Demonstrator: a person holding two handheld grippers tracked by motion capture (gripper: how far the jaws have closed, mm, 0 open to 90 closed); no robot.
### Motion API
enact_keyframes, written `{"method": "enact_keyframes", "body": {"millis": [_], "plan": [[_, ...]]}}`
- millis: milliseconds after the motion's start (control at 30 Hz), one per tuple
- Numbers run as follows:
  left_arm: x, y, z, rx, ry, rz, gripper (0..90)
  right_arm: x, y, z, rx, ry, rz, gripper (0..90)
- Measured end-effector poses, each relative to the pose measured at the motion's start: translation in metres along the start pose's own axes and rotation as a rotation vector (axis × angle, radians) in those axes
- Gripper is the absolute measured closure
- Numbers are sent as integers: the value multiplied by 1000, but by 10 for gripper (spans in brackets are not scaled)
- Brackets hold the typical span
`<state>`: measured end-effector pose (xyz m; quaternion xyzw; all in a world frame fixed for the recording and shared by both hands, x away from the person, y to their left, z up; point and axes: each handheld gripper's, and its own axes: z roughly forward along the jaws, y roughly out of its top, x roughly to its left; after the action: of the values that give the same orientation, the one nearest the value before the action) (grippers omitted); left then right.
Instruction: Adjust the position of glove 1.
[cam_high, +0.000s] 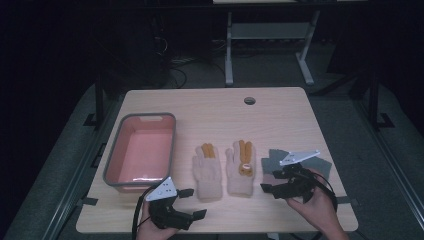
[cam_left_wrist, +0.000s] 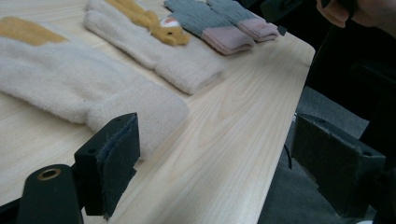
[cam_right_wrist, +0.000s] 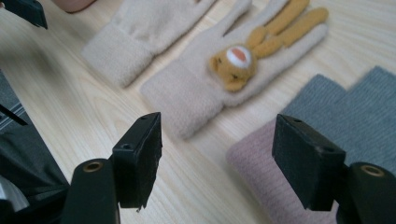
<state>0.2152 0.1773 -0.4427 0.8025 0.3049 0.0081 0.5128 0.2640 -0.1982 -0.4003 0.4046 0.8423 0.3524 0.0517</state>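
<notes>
Both grippers wide open, holding nothing, at the near tabletop edge by the gloves.
Left gripper (cam_high: 192, 202) nears plain cream knit glove (cam_high: 207, 172); right gripper (cam_high: 272, 181) nears cream bear-face glove (cam_high: 240, 170). Both gloves lie flat mid-tabletop: soft, light, floppy; pinch the cuff.

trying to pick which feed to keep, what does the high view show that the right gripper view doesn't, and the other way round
High view alone: the pink tub with a grey rim, the cable hole in the table top, the floor and desk legs behind, and both hands with the left tool near the front edge.

Right gripper view alone: close detail of the orange animal face on one beige glove, the pink cuff of the grey gloves, and its own open jaws.

Both share: the two beige gloves, the grey gloves and the pale wood table.
</notes>
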Motion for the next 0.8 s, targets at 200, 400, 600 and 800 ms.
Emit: {"method": "enact_keyframes", "body": {"millis": [200, 400, 600, 800], "plan": [[-1, 0, 0, 2, 0, 10, 160, 0, 11, 0, 15, 13, -7, 329], [-1, 1, 3, 4, 2, 24, 160, 0, 27, 6, 37, 28, -20, 329], [-3, 1, 9, 14, -30, 27, 161, 0, 46, 18, 69, 25, -40, 329], [-4, 0, 9, 15, -34, 26, 160, 2, 64, 34, 102, 24, -65, 329]]}}
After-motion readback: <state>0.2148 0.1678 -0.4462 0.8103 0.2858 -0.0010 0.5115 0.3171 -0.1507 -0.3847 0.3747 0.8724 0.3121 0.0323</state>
